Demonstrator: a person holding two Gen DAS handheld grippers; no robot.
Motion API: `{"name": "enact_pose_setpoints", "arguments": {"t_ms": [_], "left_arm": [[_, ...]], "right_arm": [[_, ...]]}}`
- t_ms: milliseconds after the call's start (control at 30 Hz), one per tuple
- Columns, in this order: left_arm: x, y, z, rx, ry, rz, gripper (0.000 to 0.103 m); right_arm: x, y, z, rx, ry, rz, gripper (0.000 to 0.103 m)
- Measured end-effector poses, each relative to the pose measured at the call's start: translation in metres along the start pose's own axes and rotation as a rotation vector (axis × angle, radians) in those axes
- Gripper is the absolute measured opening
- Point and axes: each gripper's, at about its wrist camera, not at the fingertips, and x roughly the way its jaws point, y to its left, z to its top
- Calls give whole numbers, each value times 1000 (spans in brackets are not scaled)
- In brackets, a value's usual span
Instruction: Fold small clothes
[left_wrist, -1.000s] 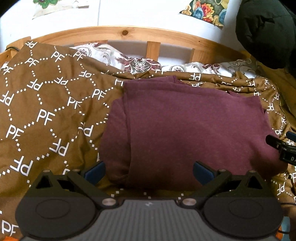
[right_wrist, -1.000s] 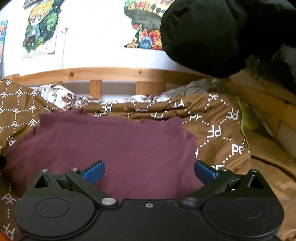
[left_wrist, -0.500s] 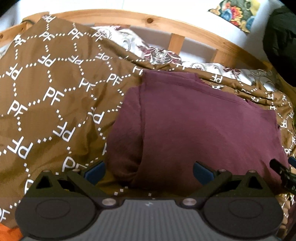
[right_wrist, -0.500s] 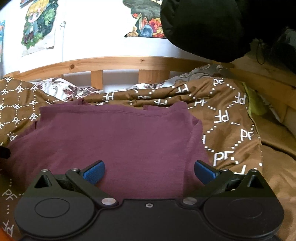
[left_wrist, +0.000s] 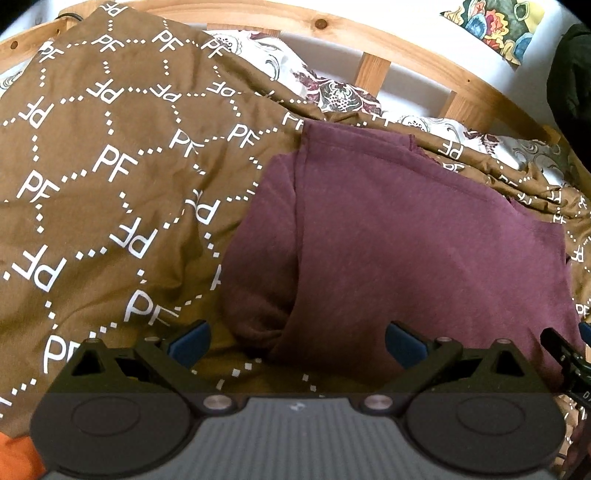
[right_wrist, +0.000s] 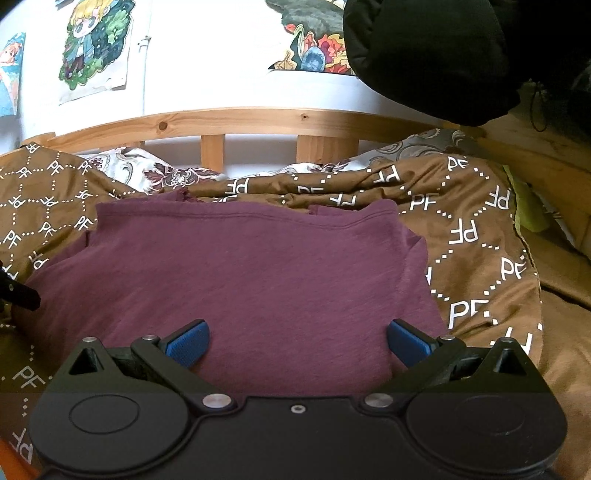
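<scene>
Maroon shirt (right_wrist: 251, 273) ahead of both spread grippers (right_wrist: 297, 341).

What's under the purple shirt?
The purple shirt lies on a brown blanket with white PF letters, which shows all around it. A floral sheet peeks out behind. Whatever is directly beneath the shirt's middle is covered, so it cannot be seen.
</scene>
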Motion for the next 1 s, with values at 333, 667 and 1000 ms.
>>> {"name": "enact_pose_setpoints", "arguments": {"t_ms": [333, 667, 1000], "left_arm": [[-10, 16, 17, 52, -57, -42, 102], [21, 18, 39, 91, -52, -113, 102], [41, 22, 42, 75, 22, -65, 102]], "right_arm": [[5, 15, -1, -15, 1, 25, 102], [9, 61, 6, -135, -60, -53, 102], [22, 86, -6, -235, -72, -2, 102]]}}
